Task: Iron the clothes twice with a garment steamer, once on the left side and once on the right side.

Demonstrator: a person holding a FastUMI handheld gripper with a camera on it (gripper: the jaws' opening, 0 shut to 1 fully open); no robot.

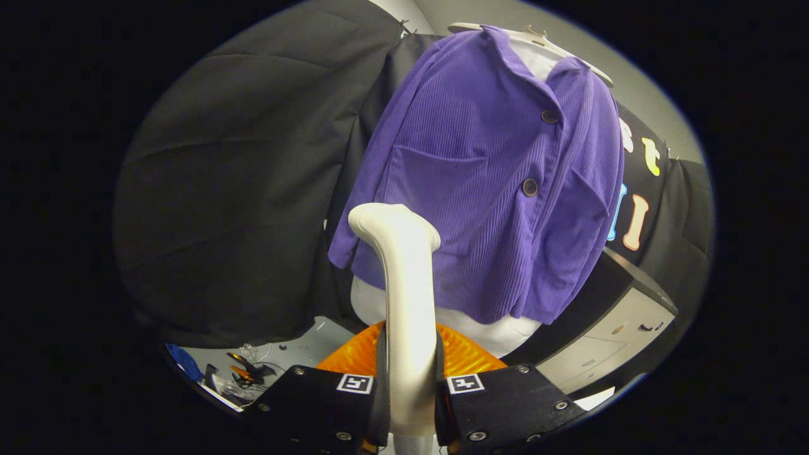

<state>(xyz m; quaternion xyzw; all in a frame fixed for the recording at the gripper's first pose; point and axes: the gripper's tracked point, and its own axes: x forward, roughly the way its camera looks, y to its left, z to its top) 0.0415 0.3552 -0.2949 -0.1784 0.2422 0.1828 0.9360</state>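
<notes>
The white, curved-neck garment steamer [404,297] stands up the lower centre of the frame, its handle clamped between the tongs [407,385], its head pointed at the lower left panel of the purple ribbed button-up jacket [480,183] that hangs on a white hanger [550,44] in the upper centre. Nothing shows a pass finished, so I'd judge the left-side stroke is only beginning and the right side is left. Black cloth [253,177] drapes behind, with a pale drawer cabinet [607,341] at lower right.
</notes>
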